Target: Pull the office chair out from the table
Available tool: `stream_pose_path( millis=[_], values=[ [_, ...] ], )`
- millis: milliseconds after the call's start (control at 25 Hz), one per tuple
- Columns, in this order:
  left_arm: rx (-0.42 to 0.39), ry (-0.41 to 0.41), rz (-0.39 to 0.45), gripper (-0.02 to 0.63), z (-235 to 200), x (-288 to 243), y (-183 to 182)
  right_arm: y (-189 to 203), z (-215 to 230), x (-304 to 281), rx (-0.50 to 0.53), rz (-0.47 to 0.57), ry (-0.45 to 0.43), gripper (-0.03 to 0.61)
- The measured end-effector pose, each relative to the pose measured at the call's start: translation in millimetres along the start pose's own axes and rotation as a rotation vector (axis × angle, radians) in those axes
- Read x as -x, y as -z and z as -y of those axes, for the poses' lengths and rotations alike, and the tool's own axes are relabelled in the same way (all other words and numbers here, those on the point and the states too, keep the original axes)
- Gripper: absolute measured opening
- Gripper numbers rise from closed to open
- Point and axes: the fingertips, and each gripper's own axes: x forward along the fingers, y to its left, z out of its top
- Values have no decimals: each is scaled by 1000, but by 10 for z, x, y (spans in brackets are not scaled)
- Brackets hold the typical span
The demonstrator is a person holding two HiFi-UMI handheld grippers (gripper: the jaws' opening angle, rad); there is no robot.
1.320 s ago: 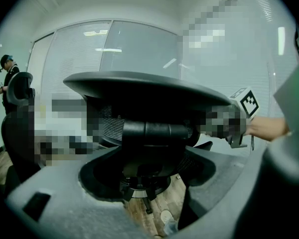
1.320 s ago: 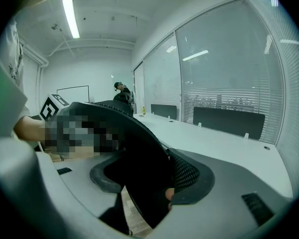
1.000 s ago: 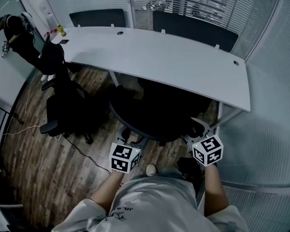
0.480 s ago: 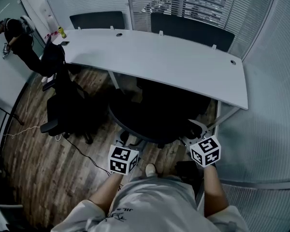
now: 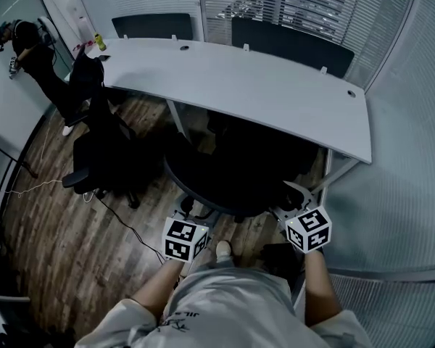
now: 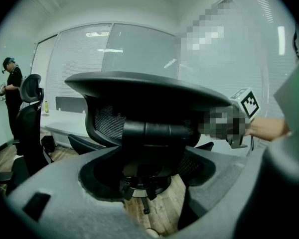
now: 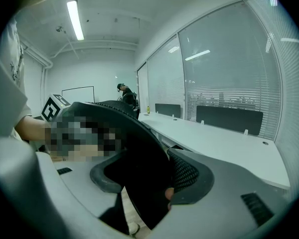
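Observation:
A black mesh office chair [image 5: 232,172] stands tucked under the white table [image 5: 275,93], its back toward me. My left gripper [image 5: 187,216] is at the left side of the chair's back. In the left gripper view its jaws [image 6: 149,183] stand wide apart, with the backrest [image 6: 149,93] just beyond them and floor showing in the gap. My right gripper [image 5: 290,207] is at the right side of the back. Seen from the right gripper [image 7: 144,183], the dark edge of the backrest [image 7: 134,148] fills the gap and the jaws are shut on it.
A second black chair [image 5: 101,151] draped with a jacket stands left of the table. A person [image 5: 29,49] stands at the far left. A cable [image 5: 123,223] crosses the wood floor. A glass wall [image 5: 413,158] runs close on the right. Dark panels [image 5: 290,42] back the table.
Both grippers and the chair stay almost where they were. The person at the far left has shifted a little, and the view has moved slightly.

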Motion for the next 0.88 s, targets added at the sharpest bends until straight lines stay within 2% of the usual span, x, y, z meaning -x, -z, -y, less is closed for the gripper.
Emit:
stream_pose_path(
  millis=[880],
  values=[
    [27,-52,1,325,616,739,372,333,-547,704,4,12,-62,222]
  ],
)
